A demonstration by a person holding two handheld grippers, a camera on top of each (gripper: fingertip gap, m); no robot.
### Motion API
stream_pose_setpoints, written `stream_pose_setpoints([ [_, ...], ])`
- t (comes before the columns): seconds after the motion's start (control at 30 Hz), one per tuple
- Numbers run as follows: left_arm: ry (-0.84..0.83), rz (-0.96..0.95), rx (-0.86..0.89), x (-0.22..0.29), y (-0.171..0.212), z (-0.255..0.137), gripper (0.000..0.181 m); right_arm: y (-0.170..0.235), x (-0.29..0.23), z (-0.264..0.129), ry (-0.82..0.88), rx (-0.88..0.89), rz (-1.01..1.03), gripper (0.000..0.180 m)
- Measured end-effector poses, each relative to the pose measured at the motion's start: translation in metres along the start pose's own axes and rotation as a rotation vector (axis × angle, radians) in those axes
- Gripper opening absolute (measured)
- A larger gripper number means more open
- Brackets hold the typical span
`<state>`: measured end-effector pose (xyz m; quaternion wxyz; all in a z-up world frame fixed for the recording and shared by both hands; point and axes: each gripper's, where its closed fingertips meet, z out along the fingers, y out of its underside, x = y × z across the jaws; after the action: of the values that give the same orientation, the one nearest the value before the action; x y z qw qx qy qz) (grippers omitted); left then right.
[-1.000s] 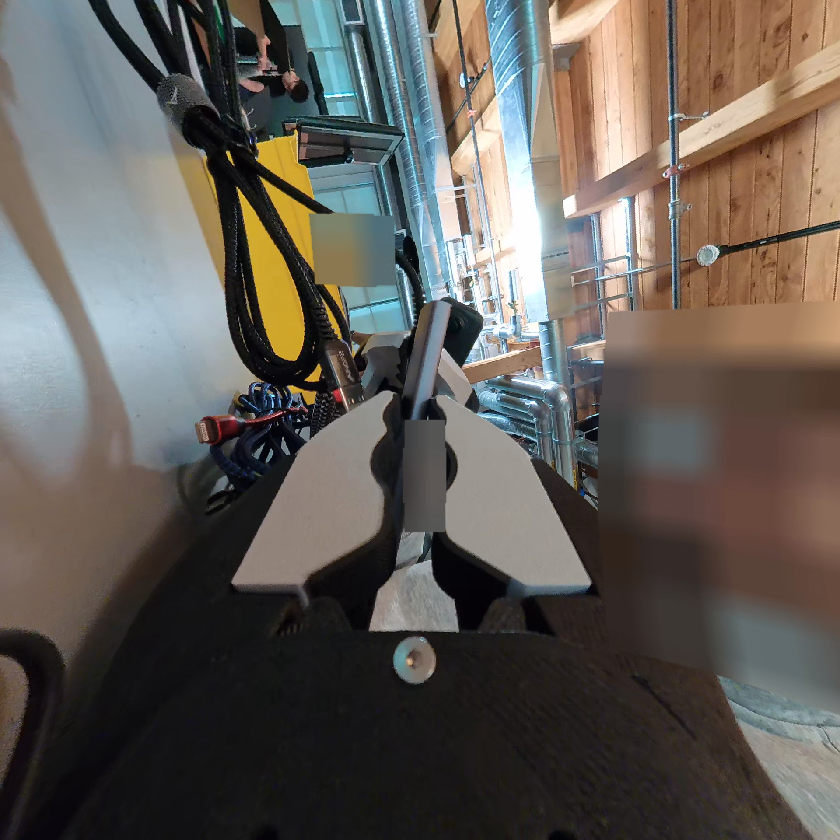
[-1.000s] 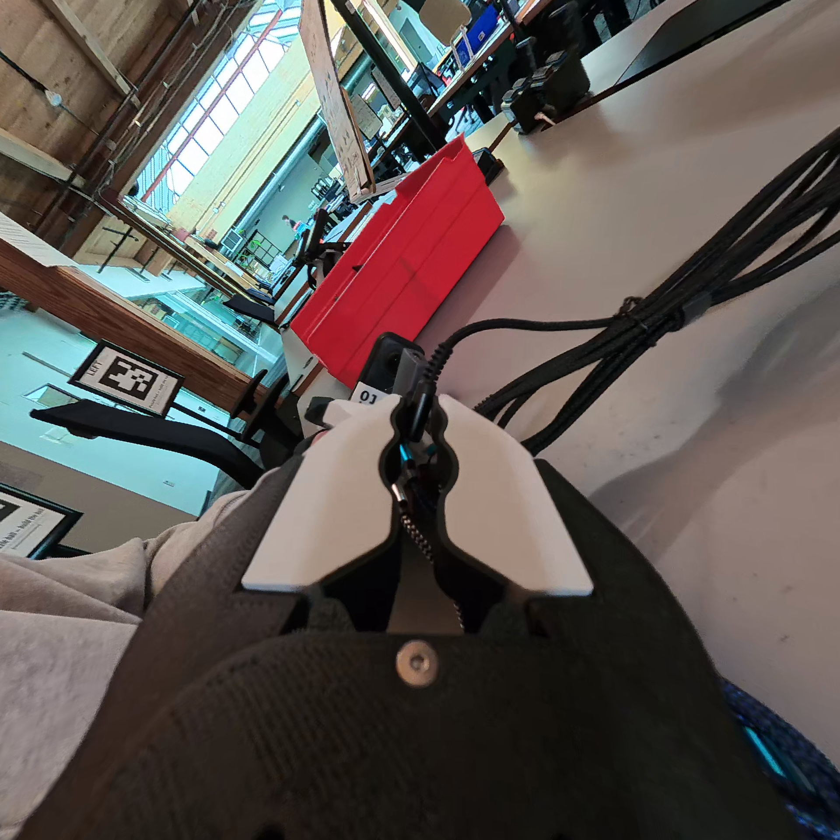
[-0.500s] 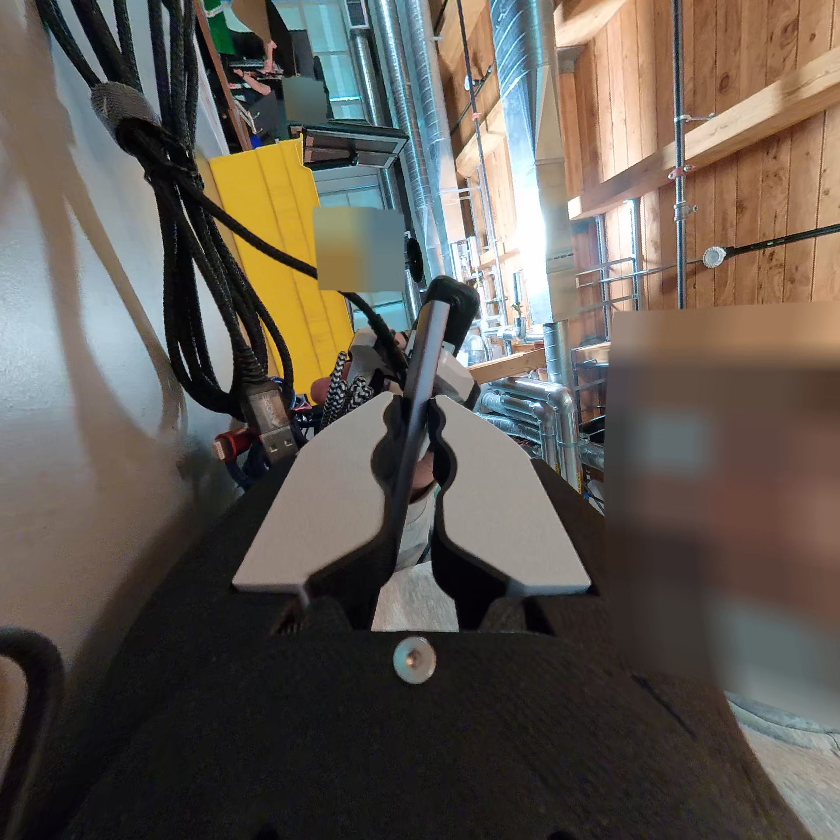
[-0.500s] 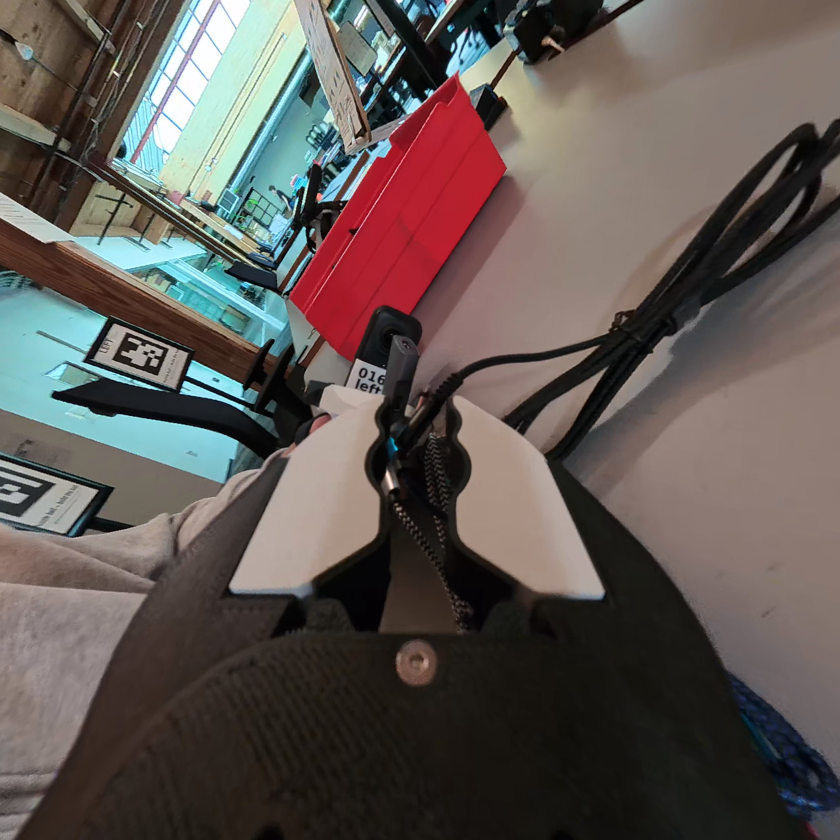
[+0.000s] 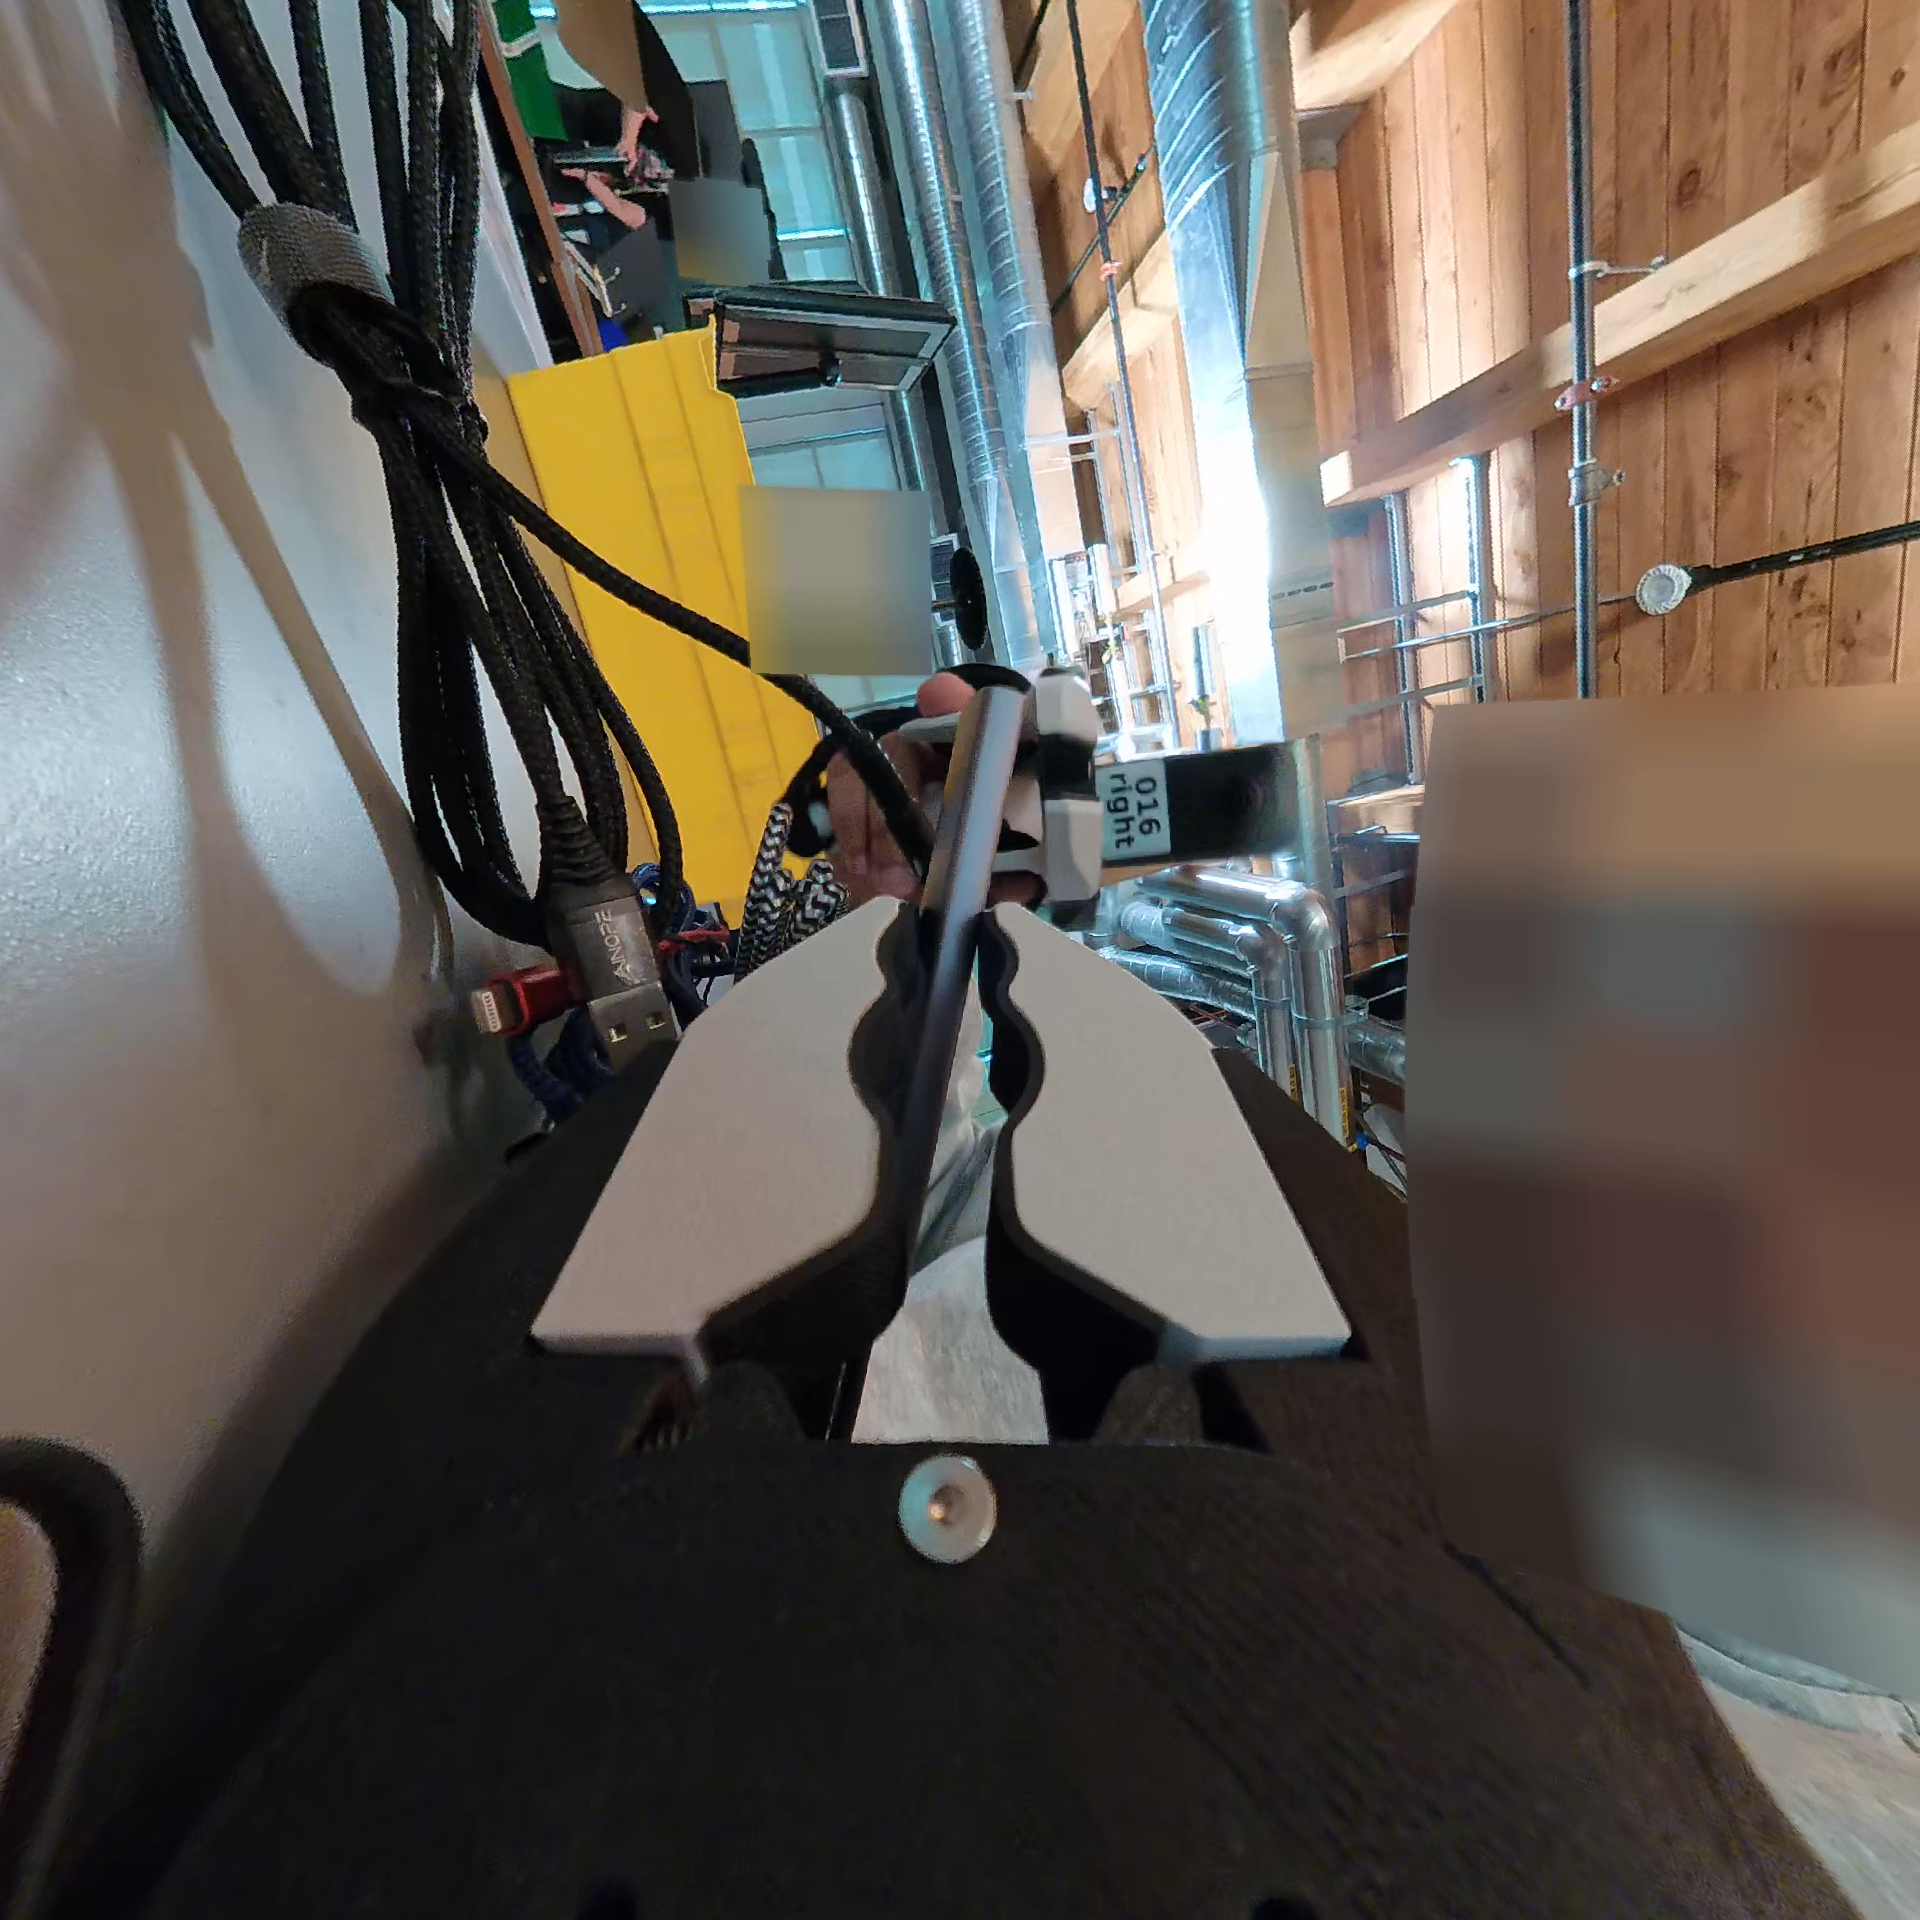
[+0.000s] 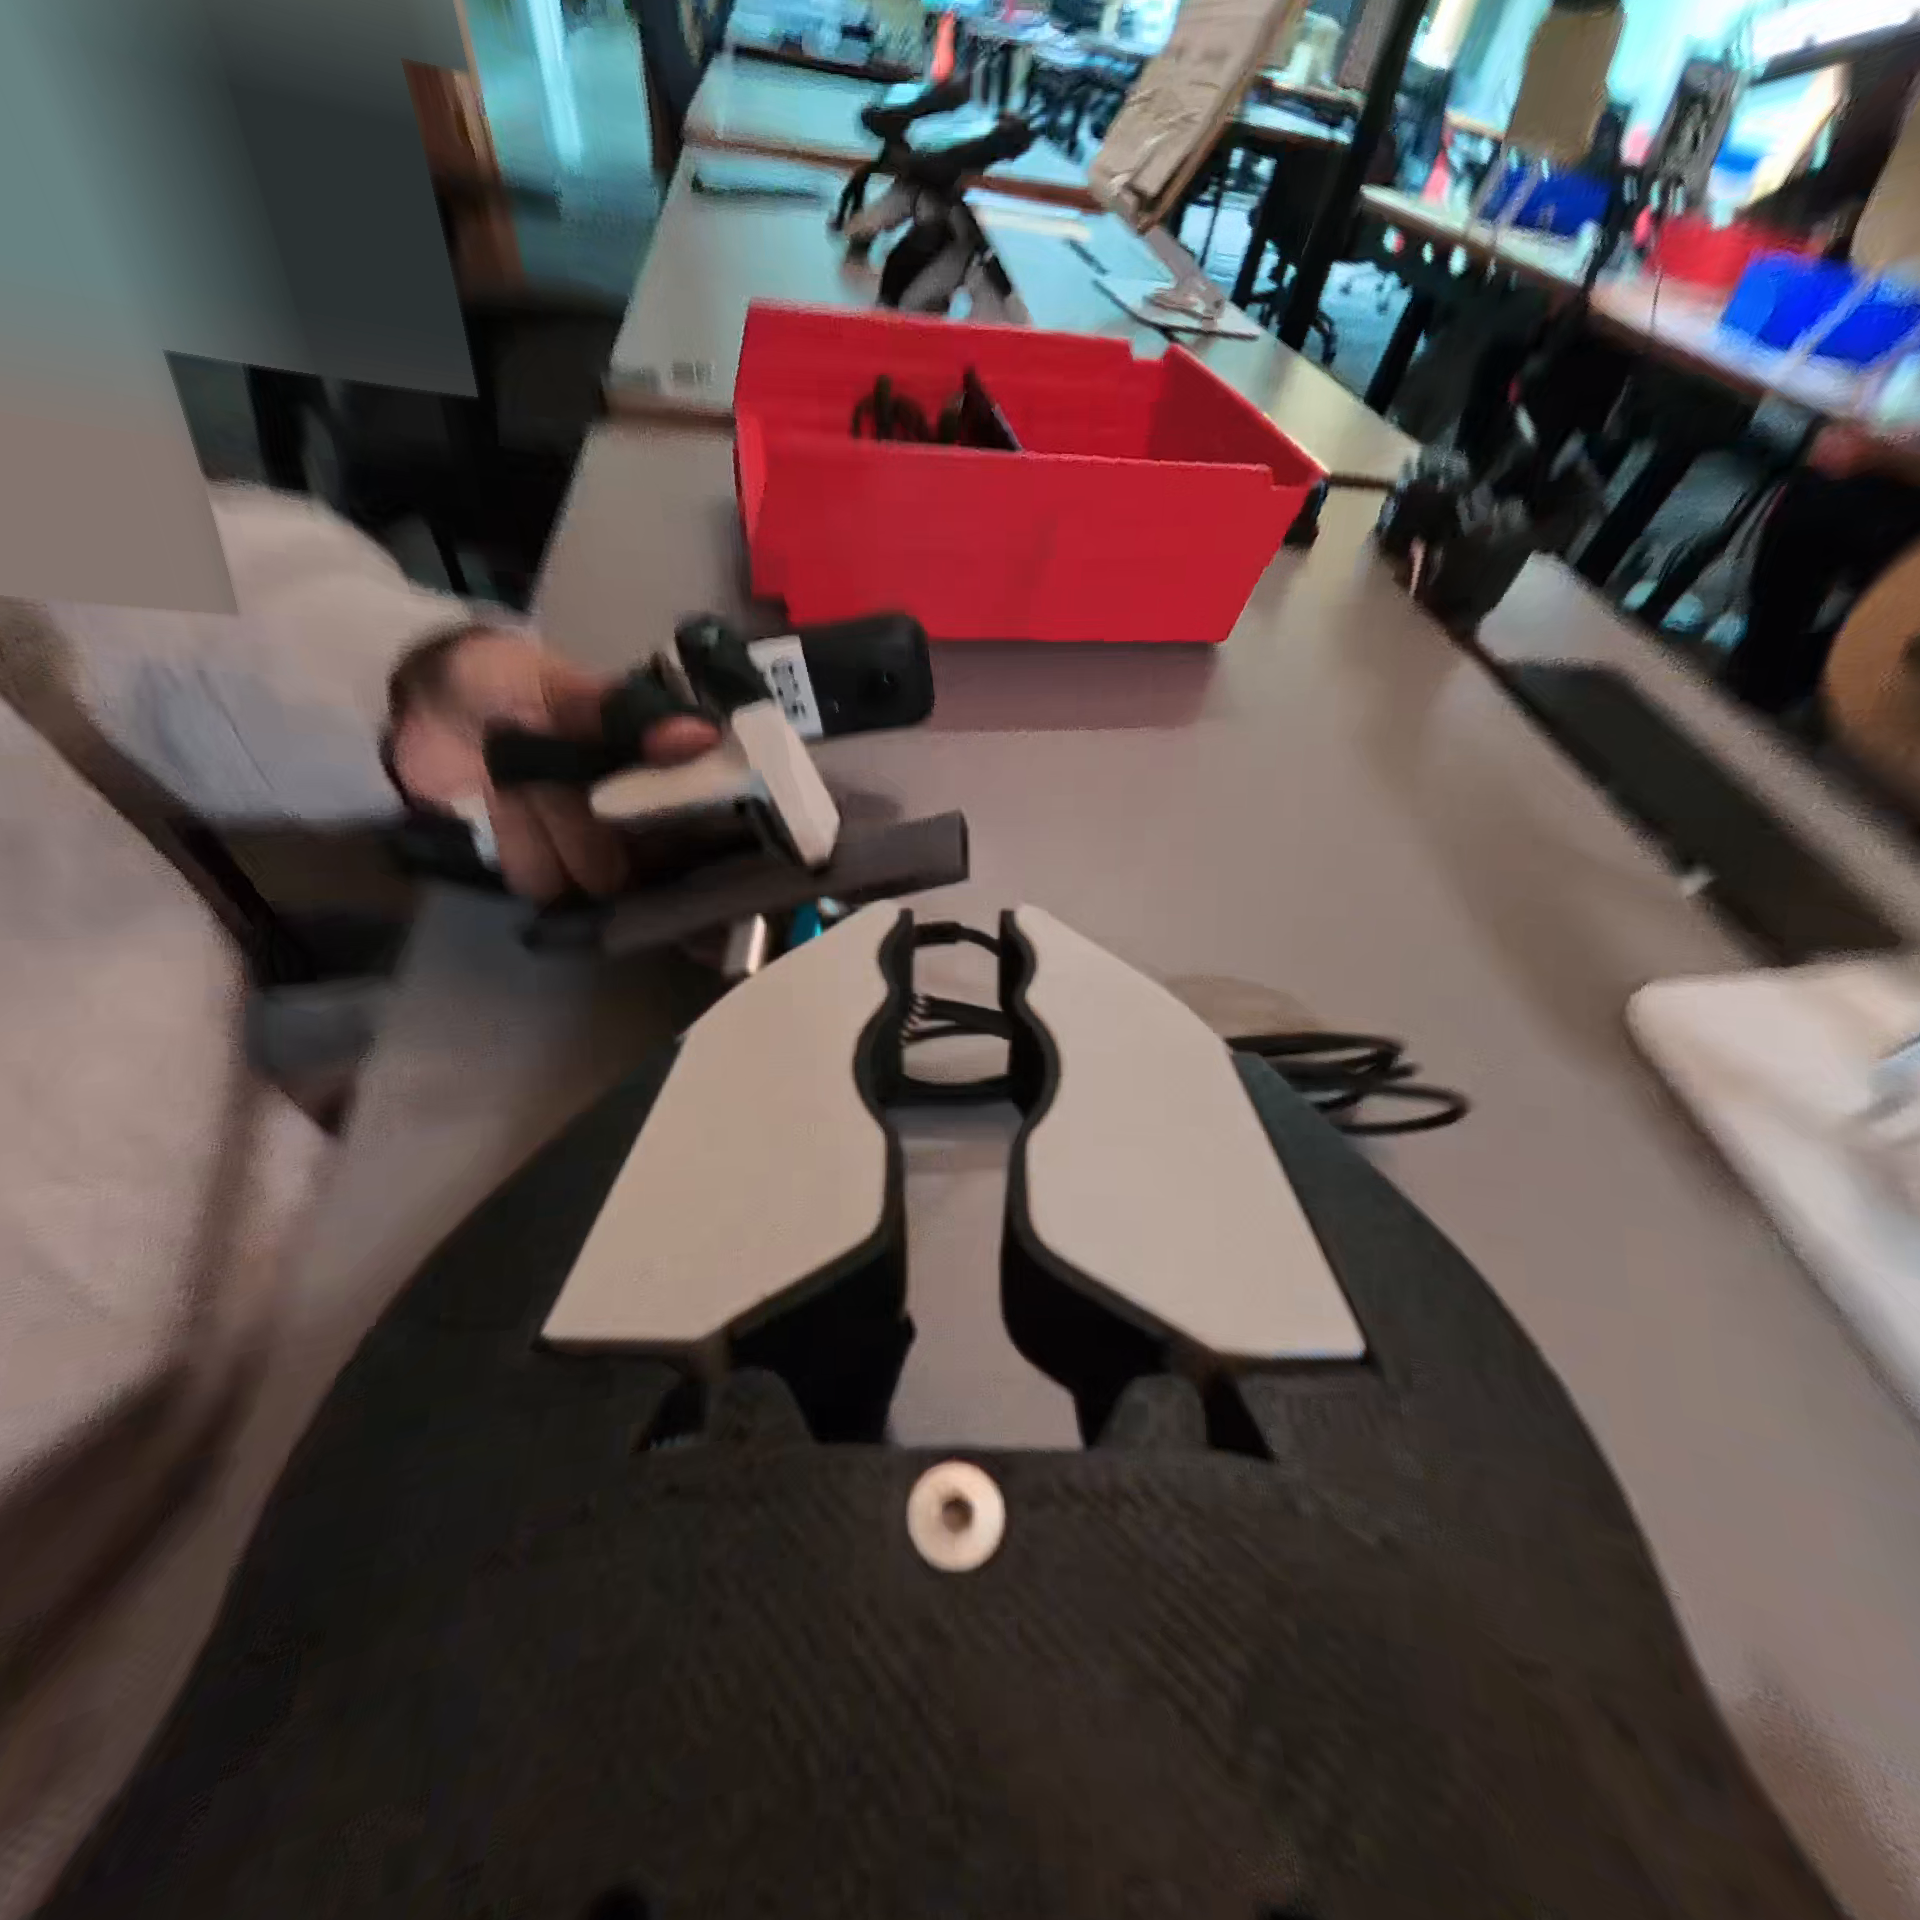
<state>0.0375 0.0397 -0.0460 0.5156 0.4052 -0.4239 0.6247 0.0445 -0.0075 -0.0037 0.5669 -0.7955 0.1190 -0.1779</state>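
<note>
The left gripper (image 5: 948,914) is closing tightly on a thin dark flat device (image 5: 940,997), seen edge-on, which is running up between the two fingers and sticking out beyond the tips. The picture does not show what kind of device it is. In the right wrist view the same device (image 6: 790,883) is showing as a dark slab held level above the grey table (image 6: 1299,810), with the left gripper (image 6: 821,842) and the person's hand (image 6: 488,758) behind it.

The right gripper (image 6: 954,920) is standing partly open, with a clear gap between the fingers, and it is holding nothing. Through this gap a coil of black cable (image 6: 1340,1081) is lying on the table, just under and to the right of the tips. The dark device is just beyond the right gripper's tips, to the left, not touching them.

Left of the left gripper, a bundle of black braided cables (image 5: 468,644) is lying against the table (image 5: 156,831), with a yellow bin (image 5: 644,540) farther ahead. Well ahead of the right gripper a red bin (image 6: 997,530) is standing on the table.
</note>
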Motion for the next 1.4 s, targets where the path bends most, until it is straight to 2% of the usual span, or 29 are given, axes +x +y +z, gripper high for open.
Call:
stream_pose_setpoints([
  [0.1, -0.003, 0.001, -0.001, 0.000, 0.000, 0.000, 0.011, 0.008, -0.008, 0.007, -0.027, -0.070, -0.293, 0.012],
  [0.23, -0.007, 0.003, -0.003, -0.001, 0.001, 0.000, 0.011, 0.024, -0.017, 0.023, -0.056, -0.137, -0.530, 0.014],
  [0.3, -0.009, 0.004, -0.004, -0.001, 0.001, 0.000, 0.011, 0.021, -0.019, 0.029, -0.100, -0.083, -0.387, 0.007],
  [0.37, -0.008, 0.003, -0.006, -0.001, 0.001, 0.000, 0.011, 0.017, -0.014, 0.031, -0.186, -0.042, -0.076, 0.016],
  [0.43, -0.007, 0.002, -0.009, -0.001, 0.002, 0.000, 0.011, 0.016, -0.009, 0.024, -0.271, -0.039, 0.085, 0.028],
  [0.57, -0.005, 0.001, -0.015, -0.001, 0.002, 0.001, 0.011, 0.024, -0.008, 0.020, -0.202, -0.080, -0.172, 0.023],
  [0.63, -0.005, 0.001, -0.015, -0.001, 0.002, 0.001, 0.011, 0.027, -0.013, 0.025, -0.224, -0.118, -0.160, 0.027],
  [0.77, -0.006, 0.002, -0.014, -0.001, 0.002, 0.001, 0.011, 0.023, -0.010, 0.035, -0.375, -0.102, 0.205, 0.040],
  [0.83, -0.006, 0.002, -0.013, -0.001, 0.002, 0.001, 0.011, 0.024, 0.008, 0.039, -0.393, -0.099, 0.415, 0.036],
  [0.9, -0.007, 0.003, -0.013, -0.001, 0.002, 0.001, 0.011, 0.033, 0.033, 0.042, -0.305, -0.114, 0.493, 0.022],
  [0.97, -0.007, 0.003, -0.013, -0.001, 0.002, 0.001, 0.011, 0.044, 0.035, 0.042, -0.295, -0.188, 0.579, 0.015],
  [1.0, -0.007, 0.003, -0.013, -0.001, 0.002, 0.001, 0.011, 0.049, 0.030, 0.043, -0.316, -0.238, 0.671, 0.018],
  [1.07, -0.006, 0.004, -0.015, -0.001, 0.002, 0.001, 0.011, 0.045, 0.011, 0.043, -0.445, -0.252, 0.928, 0.024],
  [1.13, -0.006, 0.004, -0.016, -0.001, 0.002, 0.001, 0.011, 0.031, -0.002, 0.042, -0.592, -0.170, 1.112, 0.024],
  [1.4, -0.008, 0.004, -0.022, -0.002, 0.002, 0.001, 0.011, 0.038, -0.018, 0.049, -0.706, -0.192, 1.238, 0.026],
])
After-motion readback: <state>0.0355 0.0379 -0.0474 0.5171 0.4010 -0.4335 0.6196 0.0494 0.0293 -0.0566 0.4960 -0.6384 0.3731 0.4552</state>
